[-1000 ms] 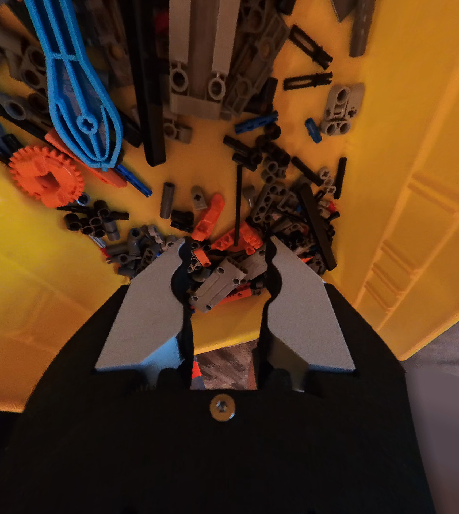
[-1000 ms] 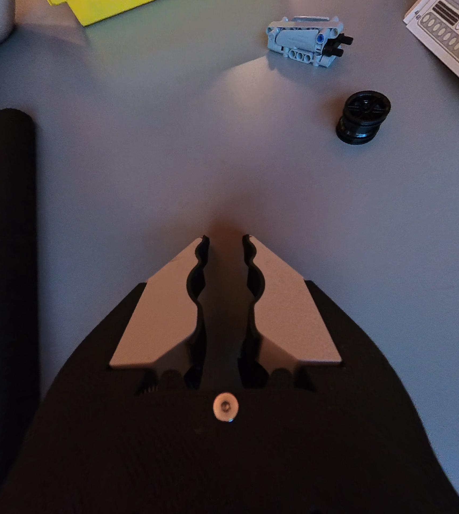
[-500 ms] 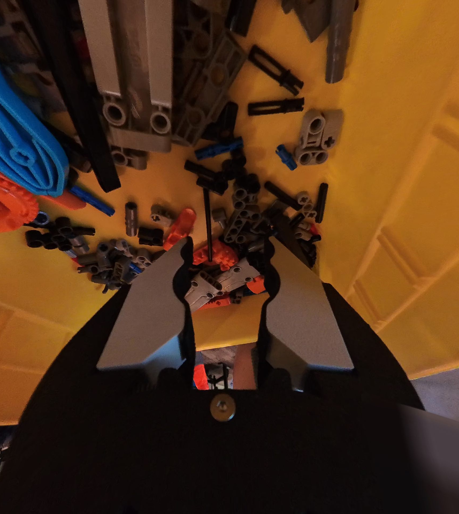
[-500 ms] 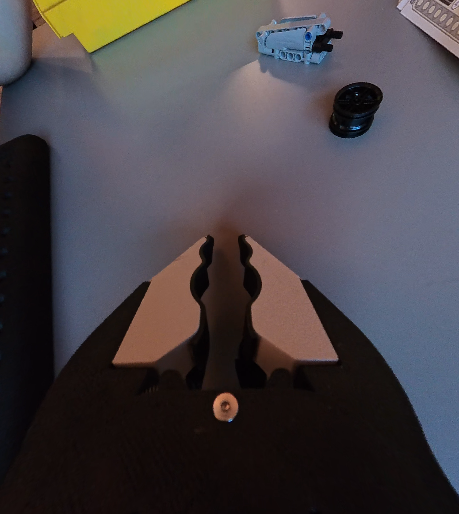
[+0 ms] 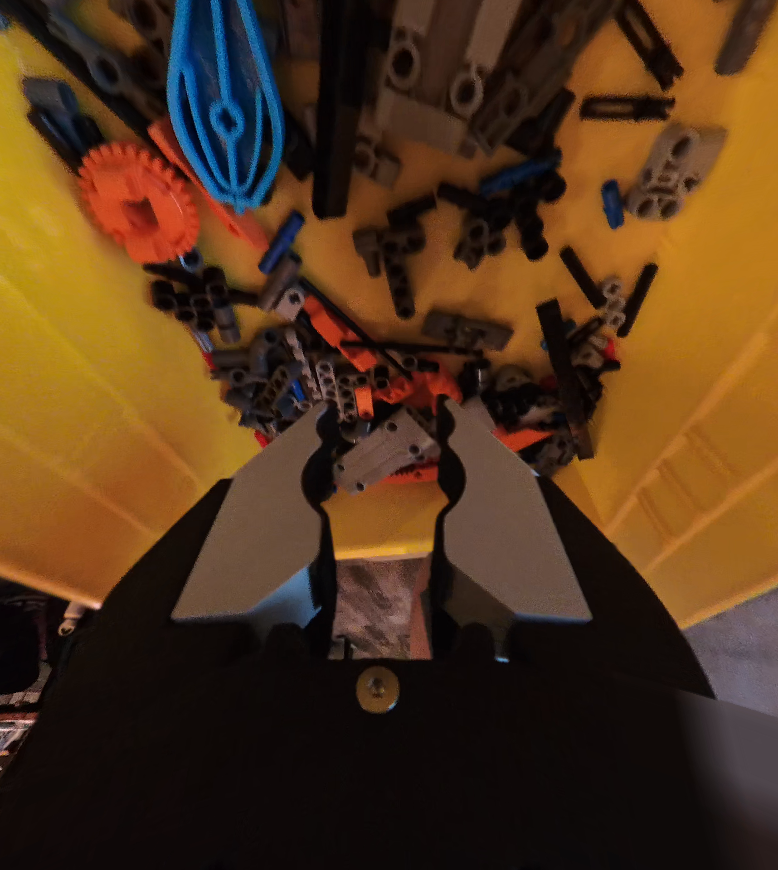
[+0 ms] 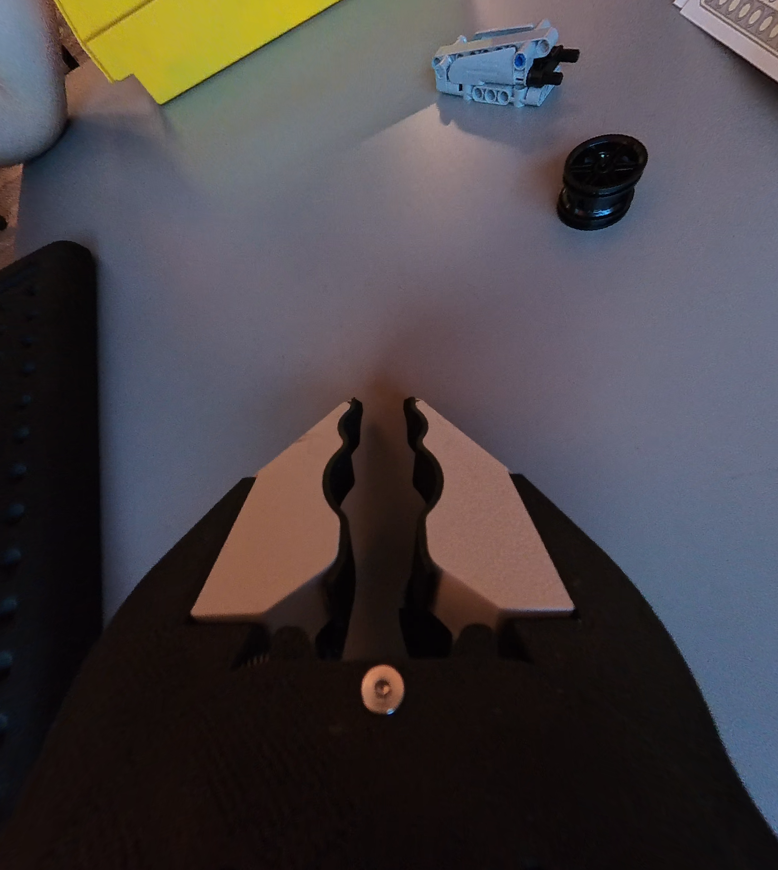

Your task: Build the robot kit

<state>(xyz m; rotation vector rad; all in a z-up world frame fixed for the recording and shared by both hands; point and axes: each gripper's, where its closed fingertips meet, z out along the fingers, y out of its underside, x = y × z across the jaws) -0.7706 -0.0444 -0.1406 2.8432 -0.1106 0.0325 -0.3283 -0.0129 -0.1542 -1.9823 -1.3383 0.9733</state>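
Note:
My left gripper [image 5: 383,404] reaches down into a yellow bin [image 5: 71,376] of loose building-toy parts. Its fingers are closed on a light grey holed beam piece [image 5: 382,452], which spans the gap from finger to finger, with an orange toothed part just under it. A heap of small grey, black and orange parts [image 5: 330,372] lies right at the fingertips. My right gripper [image 6: 381,400] hovers over a bare grey table [image 6: 283,235], its fingers a narrow gap apart with nothing between them.
In the bin lie a blue lattice part [image 5: 224,108], an orange gear [image 5: 137,209] and long grey beams [image 5: 425,94]. On the table stand a small grey assembly [image 6: 495,70], a black wheel [image 6: 601,188], a printed sheet [image 6: 764,47] and the bin's corner [image 6: 189,42]. A studded black body [image 6: 15,471] fills the left edge. My hands' fingertips stand some 45 cm from each other.
The left gripper has swung over the bin with the grey piece staying between its fingers, and the small parts around it have been shuffled. The right gripper's gap has narrowed slightly.

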